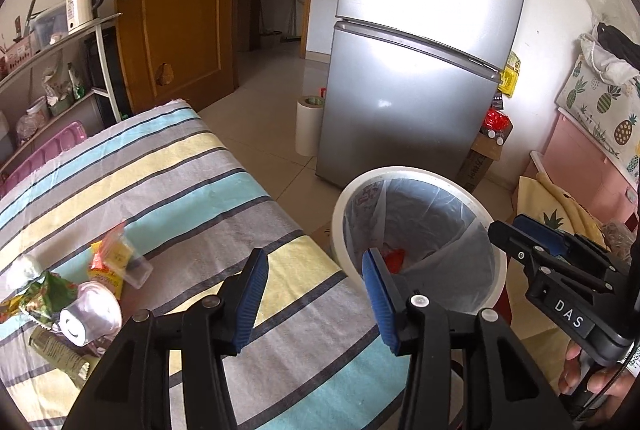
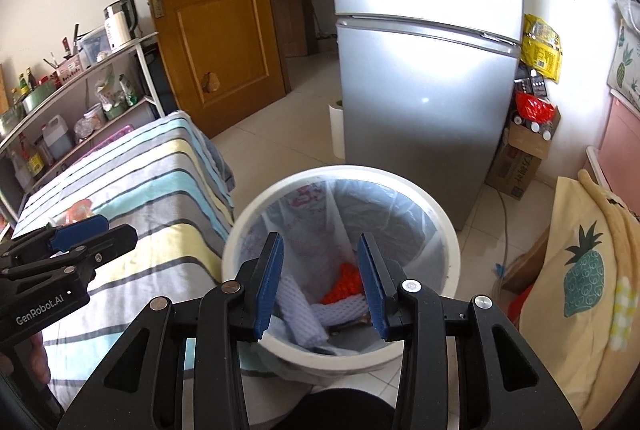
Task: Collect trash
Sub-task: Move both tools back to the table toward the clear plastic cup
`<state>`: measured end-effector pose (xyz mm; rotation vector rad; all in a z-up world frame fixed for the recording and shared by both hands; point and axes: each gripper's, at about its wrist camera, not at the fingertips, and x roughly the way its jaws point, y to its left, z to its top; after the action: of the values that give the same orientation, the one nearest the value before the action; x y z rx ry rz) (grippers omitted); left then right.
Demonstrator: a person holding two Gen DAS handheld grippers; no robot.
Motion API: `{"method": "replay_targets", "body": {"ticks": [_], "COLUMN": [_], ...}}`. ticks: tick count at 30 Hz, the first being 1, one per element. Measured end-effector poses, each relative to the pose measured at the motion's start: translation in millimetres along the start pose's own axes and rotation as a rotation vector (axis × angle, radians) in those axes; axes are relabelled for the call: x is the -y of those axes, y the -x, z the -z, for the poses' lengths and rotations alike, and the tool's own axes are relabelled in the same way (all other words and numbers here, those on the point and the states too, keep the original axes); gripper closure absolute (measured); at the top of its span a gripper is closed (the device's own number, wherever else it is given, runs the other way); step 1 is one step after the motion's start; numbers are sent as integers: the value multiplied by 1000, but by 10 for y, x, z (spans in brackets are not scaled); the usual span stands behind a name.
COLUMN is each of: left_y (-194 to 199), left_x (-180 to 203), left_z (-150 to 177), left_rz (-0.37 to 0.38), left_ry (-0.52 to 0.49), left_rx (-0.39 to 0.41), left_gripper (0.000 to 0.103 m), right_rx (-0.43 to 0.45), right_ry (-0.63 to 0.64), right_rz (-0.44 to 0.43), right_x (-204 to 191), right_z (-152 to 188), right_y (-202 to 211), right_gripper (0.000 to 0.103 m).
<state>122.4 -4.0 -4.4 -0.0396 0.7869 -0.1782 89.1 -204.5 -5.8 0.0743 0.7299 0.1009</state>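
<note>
My left gripper (image 1: pixel 315 258) hangs open and empty over the striped tablecloth (image 1: pixel 172 190), just left of the white lined bin (image 1: pixel 338 218). Trash lies on the cloth at the left: a yellow-red packet (image 1: pixel 110 262), a white cup (image 1: pixel 90 306), a green wrapper (image 1: pixel 44 294) and a green tube (image 1: pixel 60 354). My right gripper (image 2: pixel 320 242) is open above the bin (image 2: pixel 234 250), with nothing between its pads. Inside the bin lie an orange-red piece (image 2: pixel 348 284) and white foam netting (image 2: pixel 296 306). Each gripper shows in the other's view: the right gripper (image 1: pixel 516 230), the left gripper (image 2: pixel 116 228).
A silver fridge (image 1: pixel 420 70) stands behind the bin, with a white roll (image 1: pixel 308 126) on the floor beside it. A wooden door (image 1: pixel 176 10) and a shelf rack (image 1: pixel 60 78) are at the left. A pineapple-print cloth (image 2: pixel 580 270) and cardboard boxes (image 2: pixel 516 166) are at the right.
</note>
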Motion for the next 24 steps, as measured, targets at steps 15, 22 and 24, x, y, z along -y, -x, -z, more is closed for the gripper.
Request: {"method": "replay_targets", "body": {"ticks": [15, 22, 24], "left_y": [670, 883, 946], "left_x": [-927, -1438, -1547], "left_z": [363, 589, 655], "left_rz": [-184, -268, -292], "left_ry": [173, 260, 277], "left_rx": [61, 64, 68], "left_gripper": [52, 51, 51], "right_rx": [31, 6, 0], "right_ry": [101, 167, 188], "right_rz": [-153, -217, -236], "right_x": [-808, -1217, -1351], "right_z": [30, 77, 85], "right_y": [89, -31, -70], "right_gripper": [52, 52, 52]}}
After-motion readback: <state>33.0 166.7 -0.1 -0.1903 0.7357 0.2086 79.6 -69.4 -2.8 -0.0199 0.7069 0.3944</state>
